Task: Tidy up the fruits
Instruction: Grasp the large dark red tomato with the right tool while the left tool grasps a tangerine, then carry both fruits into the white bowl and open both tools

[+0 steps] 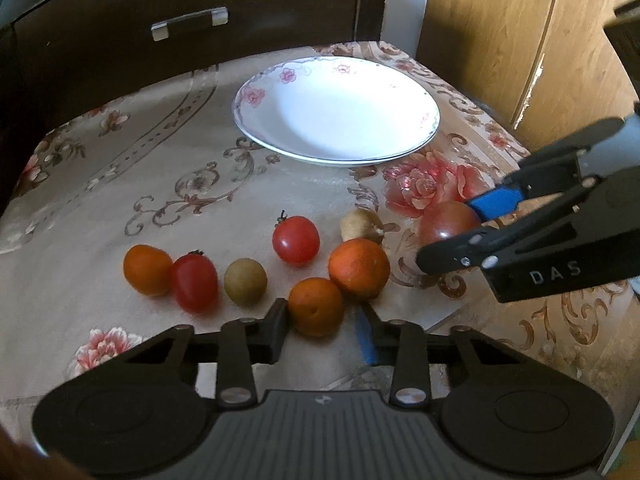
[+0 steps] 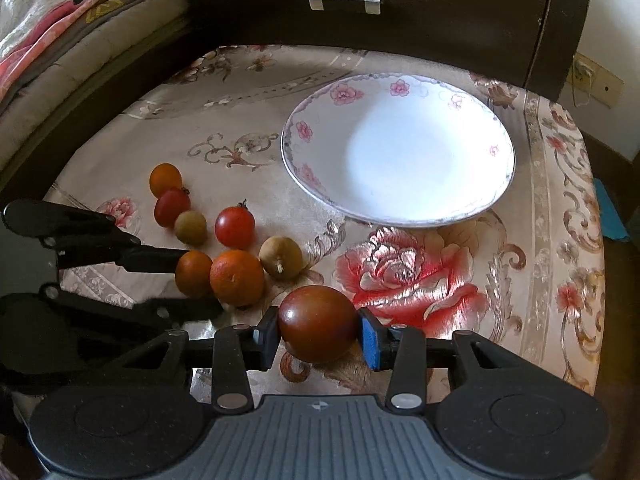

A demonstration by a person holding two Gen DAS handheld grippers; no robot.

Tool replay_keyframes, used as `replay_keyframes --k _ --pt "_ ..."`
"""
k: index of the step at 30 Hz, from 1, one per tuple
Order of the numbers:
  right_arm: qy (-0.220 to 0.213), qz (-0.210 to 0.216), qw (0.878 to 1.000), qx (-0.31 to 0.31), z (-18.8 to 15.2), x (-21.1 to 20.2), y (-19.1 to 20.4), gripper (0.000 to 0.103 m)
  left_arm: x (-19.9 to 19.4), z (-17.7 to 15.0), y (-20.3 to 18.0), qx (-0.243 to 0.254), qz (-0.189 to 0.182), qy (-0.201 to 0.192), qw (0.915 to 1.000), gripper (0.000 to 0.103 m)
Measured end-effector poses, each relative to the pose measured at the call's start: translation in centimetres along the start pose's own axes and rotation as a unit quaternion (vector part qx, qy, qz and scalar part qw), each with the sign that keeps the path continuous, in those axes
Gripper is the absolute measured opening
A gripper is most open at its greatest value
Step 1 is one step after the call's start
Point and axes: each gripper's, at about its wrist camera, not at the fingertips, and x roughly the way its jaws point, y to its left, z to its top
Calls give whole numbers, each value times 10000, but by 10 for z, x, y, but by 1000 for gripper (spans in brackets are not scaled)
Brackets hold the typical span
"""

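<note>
My left gripper [image 1: 322,330] stands open around a small orange [image 1: 316,306]. Its left finger is at the peel and the blue pad is a little apart. Beside that fruit lie a bigger orange [image 1: 359,263], a round red tomato [image 1: 296,239], a green-brown fruit [image 1: 245,282], an oblong red tomato [image 1: 195,282], another orange [image 1: 147,270] and a tan fruit [image 1: 360,224]. My right gripper [image 2: 319,338] is shut on a dark red tomato [image 2: 318,322], with both pads against its sides, low over the cloth. The white flowered plate [image 2: 304,132] holds nothing.
A floral tablecloth [image 2: 420,276] covers the small table. A dark cabinet with a metal handle [image 2: 346,2] stands right behind it, bedding [image 2: 60,32] lies at the left, and a wooden door [image 1: 500,40] is at the right. The table edge drops off just past the plate.
</note>
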Motion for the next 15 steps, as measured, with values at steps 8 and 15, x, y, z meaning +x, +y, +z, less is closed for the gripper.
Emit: replay_keyframes --k 8,15 --pt "-95 -13 9997 224 -2 -7 -2 35 2 8 4 -10 -77 194 9998 37" --pt "-343 1 9989 319 8 -17 -3 35 -12 16 4 -187 -256 64 9995 37"
